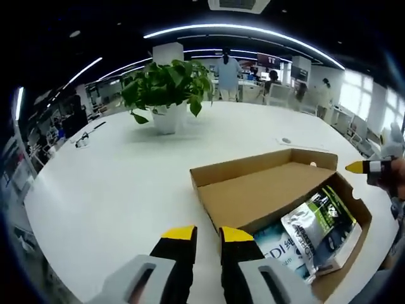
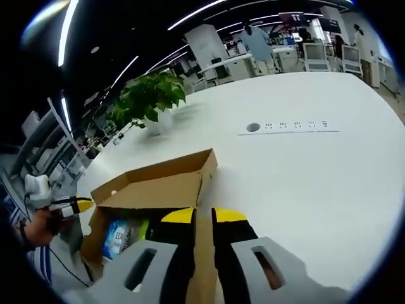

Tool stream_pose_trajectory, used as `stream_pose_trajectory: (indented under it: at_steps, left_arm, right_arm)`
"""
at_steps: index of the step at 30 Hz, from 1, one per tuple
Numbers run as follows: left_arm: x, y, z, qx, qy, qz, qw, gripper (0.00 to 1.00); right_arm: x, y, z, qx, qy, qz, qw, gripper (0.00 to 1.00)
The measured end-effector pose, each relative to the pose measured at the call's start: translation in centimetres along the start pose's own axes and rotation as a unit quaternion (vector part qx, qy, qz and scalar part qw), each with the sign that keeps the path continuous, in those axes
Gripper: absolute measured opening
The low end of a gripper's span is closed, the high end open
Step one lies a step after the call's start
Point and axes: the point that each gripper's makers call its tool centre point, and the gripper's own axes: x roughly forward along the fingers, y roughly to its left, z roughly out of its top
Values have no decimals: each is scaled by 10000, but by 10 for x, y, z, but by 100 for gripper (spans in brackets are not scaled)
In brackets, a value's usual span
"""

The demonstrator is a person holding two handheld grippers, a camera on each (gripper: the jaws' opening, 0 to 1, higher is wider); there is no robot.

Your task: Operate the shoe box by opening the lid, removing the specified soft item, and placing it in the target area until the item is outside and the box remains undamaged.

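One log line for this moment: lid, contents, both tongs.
lid: open | packets: inside box | left tongs: near-shut, empty, beside box | right tongs: clamped on box wall

Bright, even light falls from long ceiling strip lights [image 1: 253, 30]; the white tabletop [image 1: 126, 183] glares softly, with faint shadows; fisheye distortion bends the strips and tabletop edges; far background is soft, and near claw bases blur.
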Motion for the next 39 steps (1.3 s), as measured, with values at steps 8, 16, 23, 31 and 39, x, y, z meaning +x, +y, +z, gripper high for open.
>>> stream_pose_trajectory:
  at_steps: [8, 16, 23, 31, 39]
  left_arm:
    - [-40, -11, -10, -419, -456, 54, 9981, 13]
    - [-62, -30, -29, -535, -593, -13, 9968, 13]
    - [-72, -53, -33, -470, -693, -137, 9964, 13]
    - [-66, -72, -36, -481, -683, -336, 9959, 14]
    - [-53, -83, -28, -362, -606, -607, 9957, 15]
  right_arm:
    - [-32, -3, -18, 19, -129, 80, 9999, 10]
    - [-65, -3, -39, 39, -259, 219, 9994, 12]
    - [-90, 5, -46, -15, -409, 382, 9984, 14]
    - [-108, 10, -50, 30, -517, 414, 9978, 16]
    - [-106, 10, -55, 124, -521, 317, 9981, 17]
